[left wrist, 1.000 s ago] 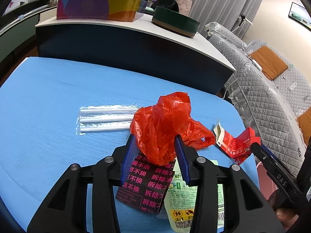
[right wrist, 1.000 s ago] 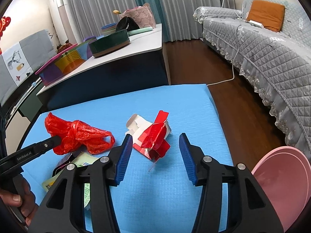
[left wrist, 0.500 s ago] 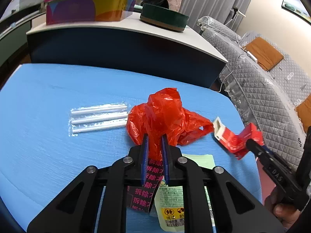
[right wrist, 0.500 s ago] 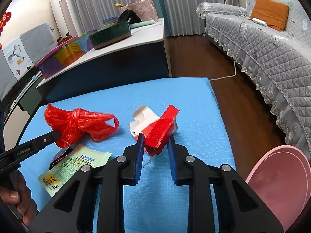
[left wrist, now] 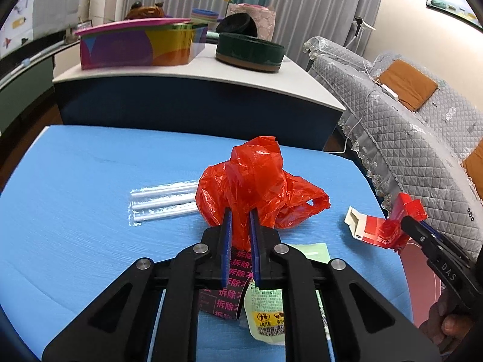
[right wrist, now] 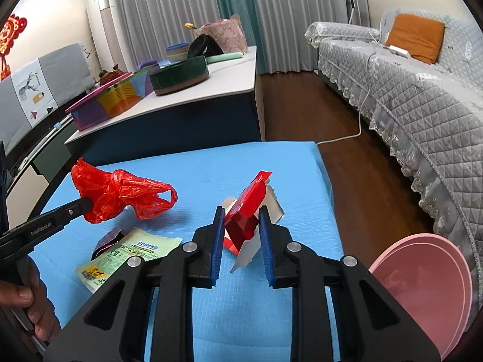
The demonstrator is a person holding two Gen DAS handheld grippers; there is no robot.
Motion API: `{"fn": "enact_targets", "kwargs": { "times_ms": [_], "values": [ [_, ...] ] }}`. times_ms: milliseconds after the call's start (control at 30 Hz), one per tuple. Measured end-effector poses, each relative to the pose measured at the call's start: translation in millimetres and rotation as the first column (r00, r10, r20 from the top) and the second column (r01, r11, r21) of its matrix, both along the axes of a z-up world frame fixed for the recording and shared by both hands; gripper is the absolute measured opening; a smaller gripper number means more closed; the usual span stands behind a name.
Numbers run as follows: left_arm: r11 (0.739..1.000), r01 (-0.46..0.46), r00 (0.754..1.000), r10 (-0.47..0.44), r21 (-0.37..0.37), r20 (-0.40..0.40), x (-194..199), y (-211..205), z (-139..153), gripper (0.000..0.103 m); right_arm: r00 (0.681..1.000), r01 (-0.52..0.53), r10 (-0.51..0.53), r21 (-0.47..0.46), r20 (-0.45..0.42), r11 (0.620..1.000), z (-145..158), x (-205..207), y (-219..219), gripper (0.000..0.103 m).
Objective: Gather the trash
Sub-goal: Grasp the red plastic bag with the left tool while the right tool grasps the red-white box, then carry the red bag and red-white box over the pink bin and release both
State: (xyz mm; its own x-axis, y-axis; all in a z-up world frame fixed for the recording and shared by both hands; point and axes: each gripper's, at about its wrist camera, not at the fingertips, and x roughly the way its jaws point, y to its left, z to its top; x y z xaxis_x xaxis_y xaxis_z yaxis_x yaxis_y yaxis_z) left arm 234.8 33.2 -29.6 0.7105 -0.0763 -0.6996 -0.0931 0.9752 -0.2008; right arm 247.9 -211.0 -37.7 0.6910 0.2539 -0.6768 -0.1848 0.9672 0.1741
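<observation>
Left wrist view: my left gripper (left wrist: 240, 235) pinches the crumpled red plastic bag (left wrist: 253, 181); my right gripper (right wrist: 240, 235) narrowly clamps the torn red-and-white carton (right wrist: 247, 217).

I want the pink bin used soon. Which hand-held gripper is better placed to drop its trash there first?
Right, probably: the right hand-held gripper grips the red carton near the pink bin; the left, with the red bag, sits farther away.

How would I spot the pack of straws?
Look at the blue table. Left of the crumpled red bag held by the left gripper lies the clear pack of straws. It alone is see-through, holding three white sticks side by side.
</observation>
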Motion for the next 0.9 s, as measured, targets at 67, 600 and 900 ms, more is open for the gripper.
{"fn": "enact_targets", "kwargs": {
  "times_ms": [67,600,900],
  "values": [
    [1.0,0.003,1.0,-0.003,0.006,0.009,-1.9,-0.8,2.6,0.011,1.0,0.0,0.0,-0.005,0.013,1.0,3.9,-3.8,-1.0,0.023],
    [0.998,0.037,0.996,-0.041,0.046,0.074,-30.2,-20.0,28.4,0.011,0.996,0.024,-0.023,-0.013,0.086,1.0,35.2,-48.9,-26.5,0.023],
    [0.996,0.057,0.992,-0.064,0.068,0.109,-45.0,-37.1,40.3,0.011,0.992,0.048,-0.047,-0.007,0.117,0.999,48.8,-73.2,-48.2,0.023]
  ]
}}
